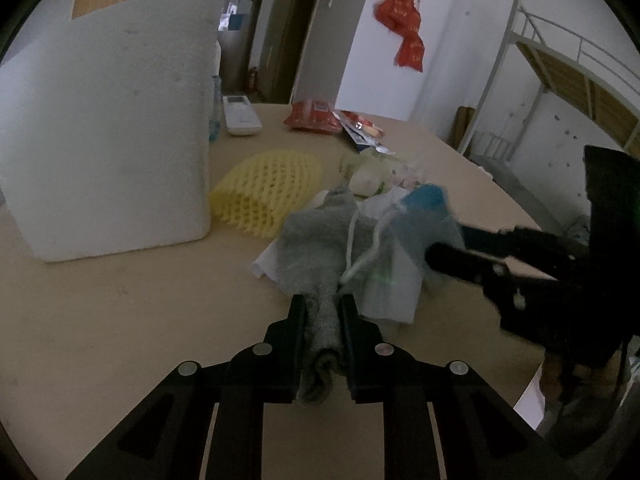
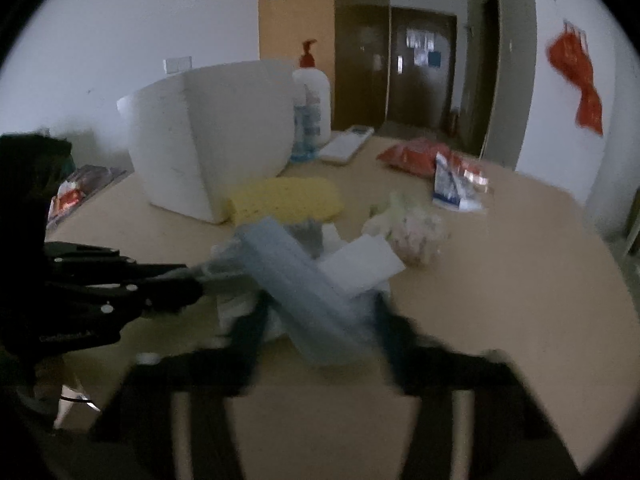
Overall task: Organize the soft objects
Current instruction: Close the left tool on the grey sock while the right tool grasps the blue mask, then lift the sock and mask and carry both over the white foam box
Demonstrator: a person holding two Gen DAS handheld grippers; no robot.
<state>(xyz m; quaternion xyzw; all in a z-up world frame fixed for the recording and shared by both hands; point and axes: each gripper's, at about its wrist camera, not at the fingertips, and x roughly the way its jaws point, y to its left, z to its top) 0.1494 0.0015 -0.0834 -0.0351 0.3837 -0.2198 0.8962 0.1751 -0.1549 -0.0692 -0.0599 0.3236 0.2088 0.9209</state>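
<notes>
Presently, left tongs (image 1: 320, 304): clenched on a rolled grey cloth (image 1: 320, 256), which is pinched between both fingers and runs forward from them onto the pile.
Right tongs (image 2: 320, 312): blurred in their own view; a pale blue cloth (image 2: 304, 292) lies slantwise between the two fingers, but whether the pads press on it cannot be told.
Right tongs seen from the left wrist view: a dark arm reaching in from the right, its tip at the blue cloth (image 1: 424, 220).
Left tongs seen from the right wrist view: a dark shape (image 2: 120, 280) coming in from the left toward the same pile.
Soft pile: grey cloth, blue cloth and a white sheet (image 1: 396, 296) heaped together near the middle of the counter (image 1: 120, 312).
Yellow foam net (image 1: 268, 192): on the counter just behind the pile, beside the white foam block (image 1: 108, 128).
White foam block: upright at the left of the counter.
Pale plastic bundle (image 2: 412, 232): right of the pile, apart from it.
Red snack packets (image 1: 316, 116): far side of the counter.
Remote control (image 1: 240, 116): flat, near the foam block's far corner.
Pump bottle (image 2: 312, 96): standing behind the foam block.
</notes>
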